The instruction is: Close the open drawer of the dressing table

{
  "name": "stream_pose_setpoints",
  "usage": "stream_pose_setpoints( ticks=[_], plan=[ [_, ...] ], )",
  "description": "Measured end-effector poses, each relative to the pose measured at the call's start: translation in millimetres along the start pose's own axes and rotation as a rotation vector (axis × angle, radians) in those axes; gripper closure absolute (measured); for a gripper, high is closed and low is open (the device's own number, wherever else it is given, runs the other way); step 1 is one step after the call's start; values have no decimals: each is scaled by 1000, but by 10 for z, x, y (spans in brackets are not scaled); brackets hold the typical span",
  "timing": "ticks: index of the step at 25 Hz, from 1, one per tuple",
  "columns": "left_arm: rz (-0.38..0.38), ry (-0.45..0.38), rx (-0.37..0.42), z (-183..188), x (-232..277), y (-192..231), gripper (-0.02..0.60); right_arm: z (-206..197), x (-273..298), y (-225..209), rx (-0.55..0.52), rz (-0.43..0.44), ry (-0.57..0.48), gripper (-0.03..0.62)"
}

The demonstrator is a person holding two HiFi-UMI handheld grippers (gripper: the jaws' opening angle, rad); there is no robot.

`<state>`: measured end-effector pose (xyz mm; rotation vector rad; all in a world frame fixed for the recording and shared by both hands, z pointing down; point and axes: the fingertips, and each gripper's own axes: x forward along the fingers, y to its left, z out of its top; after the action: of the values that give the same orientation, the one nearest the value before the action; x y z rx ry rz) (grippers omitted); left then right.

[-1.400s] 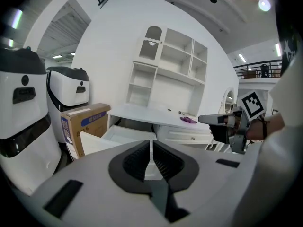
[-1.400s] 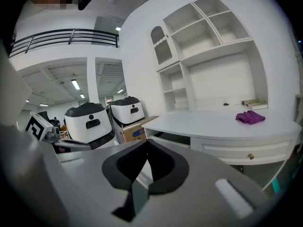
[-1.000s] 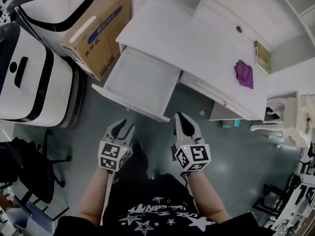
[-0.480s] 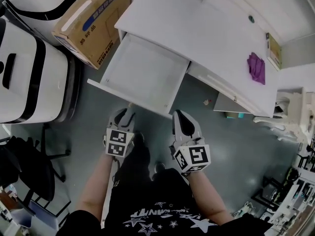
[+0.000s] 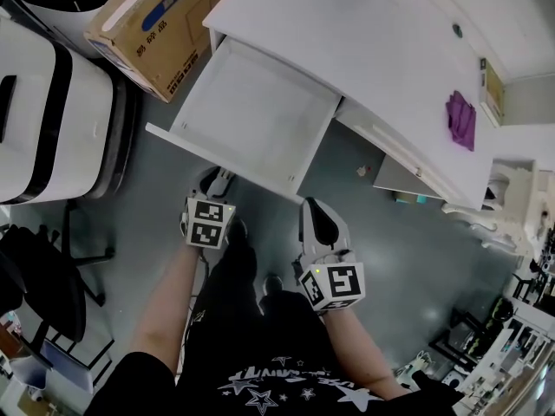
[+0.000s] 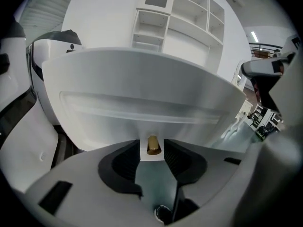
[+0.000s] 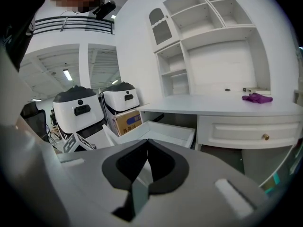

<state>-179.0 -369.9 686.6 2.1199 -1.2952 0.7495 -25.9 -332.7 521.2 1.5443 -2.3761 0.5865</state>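
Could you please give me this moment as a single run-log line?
drawer: open | left hand-held gripper: at drawer front, jaws just opening, brass knob between them, ungripped | right hand-held gripper: shut, empty

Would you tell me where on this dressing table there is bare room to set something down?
The tabletop is bare from its left edge across to the purple cloth. The open drawer is bare inside. It is crowded at the right end, with the cloth and a small box, and left of the drawer, where the cardboard box stands close.

cardboard box [image 5: 160, 24] print illegible
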Motion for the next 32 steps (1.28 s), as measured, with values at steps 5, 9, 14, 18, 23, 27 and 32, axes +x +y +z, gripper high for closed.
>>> stream_pose_setpoints(
  ticks=[5, 9, 14, 18, 23, 27, 32],
  plan=[
    [-11, 18, 14, 16, 55, 6, 458, -25, 11, 17, -1, -2, 17, 591],
    [-42, 41, 10, 69, 115, -22, 491, 16, 65, 6, 1, -9, 6, 591],
    [-46, 59, 31, 207, 244, 7, 491, 77, 114, -54, 25, -44, -16, 591],
    [-36, 72, -9, 255, 325, 10, 492, 149, 114, -116, 20, -27, -33, 591],
    [15, 49, -31, 422, 450, 30, 492, 77, 240, -297, 9, 17, -22, 591],
    [14, 27, -41, 562, 567, 23, 492, -27, 439, -400, -9, 85, 8, 591],
    [17, 1, -41, 757, 736, 39, 492, -211, 711, -568, 9, 141, 51, 591]
  ],
)
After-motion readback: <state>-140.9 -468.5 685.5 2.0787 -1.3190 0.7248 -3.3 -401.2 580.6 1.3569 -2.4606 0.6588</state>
